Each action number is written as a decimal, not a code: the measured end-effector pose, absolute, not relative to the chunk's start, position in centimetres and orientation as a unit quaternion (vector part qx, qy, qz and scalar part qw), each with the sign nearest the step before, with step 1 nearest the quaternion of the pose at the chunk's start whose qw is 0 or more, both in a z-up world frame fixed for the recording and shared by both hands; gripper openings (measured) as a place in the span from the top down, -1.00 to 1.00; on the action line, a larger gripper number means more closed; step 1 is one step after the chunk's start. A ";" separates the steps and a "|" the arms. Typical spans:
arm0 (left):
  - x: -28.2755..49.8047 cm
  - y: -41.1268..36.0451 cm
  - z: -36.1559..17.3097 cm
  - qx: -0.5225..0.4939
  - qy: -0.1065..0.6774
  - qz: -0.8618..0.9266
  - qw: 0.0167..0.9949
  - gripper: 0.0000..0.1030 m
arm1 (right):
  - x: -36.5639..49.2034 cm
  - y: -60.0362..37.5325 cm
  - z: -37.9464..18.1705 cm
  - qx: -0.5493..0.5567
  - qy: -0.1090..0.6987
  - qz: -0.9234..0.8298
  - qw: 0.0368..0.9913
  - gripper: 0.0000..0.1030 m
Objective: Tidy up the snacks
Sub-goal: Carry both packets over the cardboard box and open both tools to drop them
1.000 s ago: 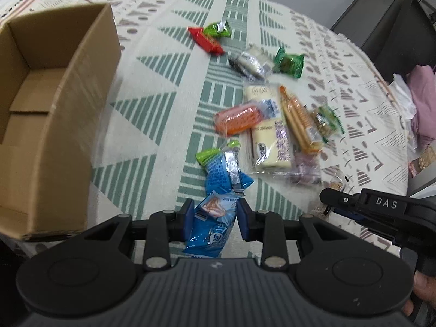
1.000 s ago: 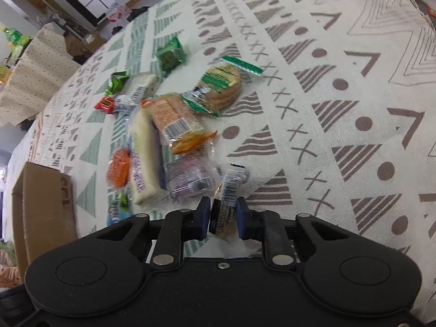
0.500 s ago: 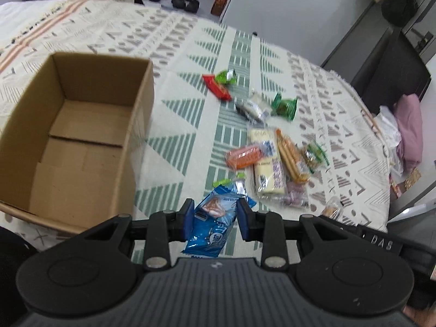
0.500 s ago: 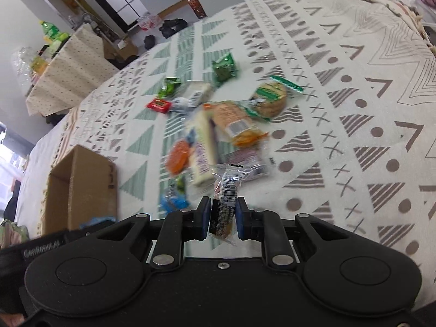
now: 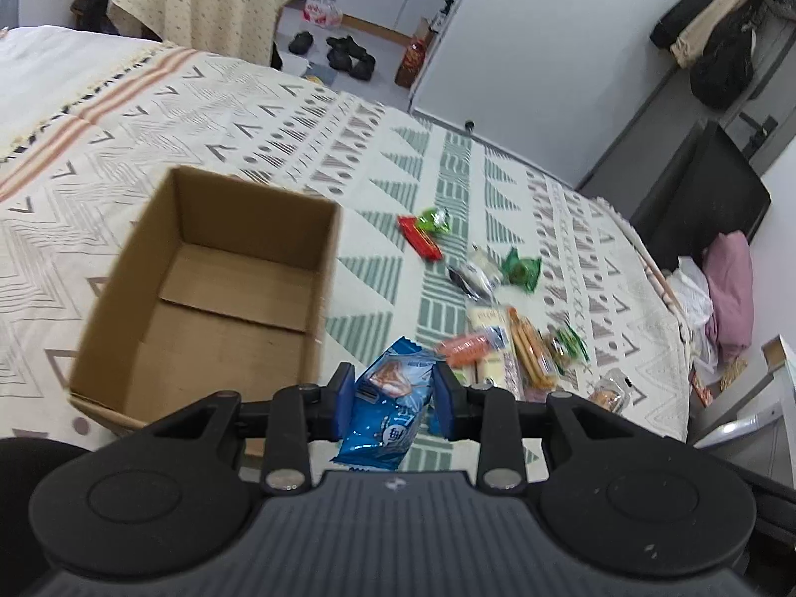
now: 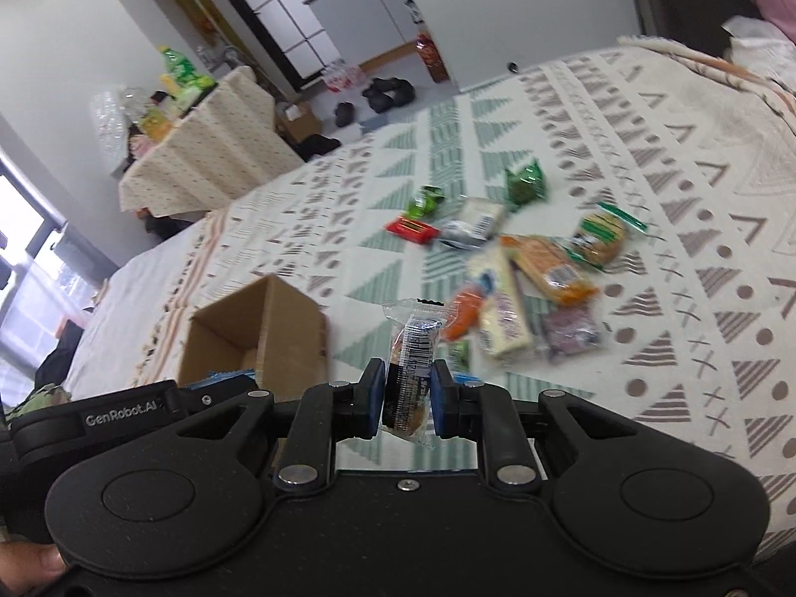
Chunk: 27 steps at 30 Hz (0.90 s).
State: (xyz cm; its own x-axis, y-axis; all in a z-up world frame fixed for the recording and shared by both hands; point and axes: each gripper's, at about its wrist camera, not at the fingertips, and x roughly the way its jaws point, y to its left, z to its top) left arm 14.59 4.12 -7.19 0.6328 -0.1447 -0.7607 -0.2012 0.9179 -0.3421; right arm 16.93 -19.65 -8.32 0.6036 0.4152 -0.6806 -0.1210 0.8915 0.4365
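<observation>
Blue snack packet (image 5: 393, 400) clamped between the narrowly parted pads of the left claw (image 5: 394, 398), aloft just beside the cardboard box (image 5: 209, 298); clear-wrapped snack (image 6: 410, 363) pinched in the tightly clenched right claw (image 6: 408, 398), above the patterned cloth (image 6: 696, 229); remaining snacks (image 6: 522, 273) lie scattered there.

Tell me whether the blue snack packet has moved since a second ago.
Yes. The blue snack packet, clamped in the left gripper, has risen off the blanket toward the cardboard box.

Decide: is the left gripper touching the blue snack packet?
Touching: the left wrist view shows the left gripper with both pads pressed on the blue snack packet.
</observation>
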 end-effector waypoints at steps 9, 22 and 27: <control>13.2 8.0 -6.3 -0.222 0.409 0.041 0.884 0.37 | 16.0 -15.8 -6.3 0.162 0.401 0.180 0.884 0.62; 13.2 13.9 -7.6 -0.260 0.401 0.078 0.875 0.37 | 16.7 -10.3 -6.0 0.144 0.406 0.207 0.879 0.62; 13.6 15.5 -8.6 -0.265 0.406 0.085 0.870 0.37 | 17.3 -8.2 -6.7 0.136 0.413 0.224 0.872 0.62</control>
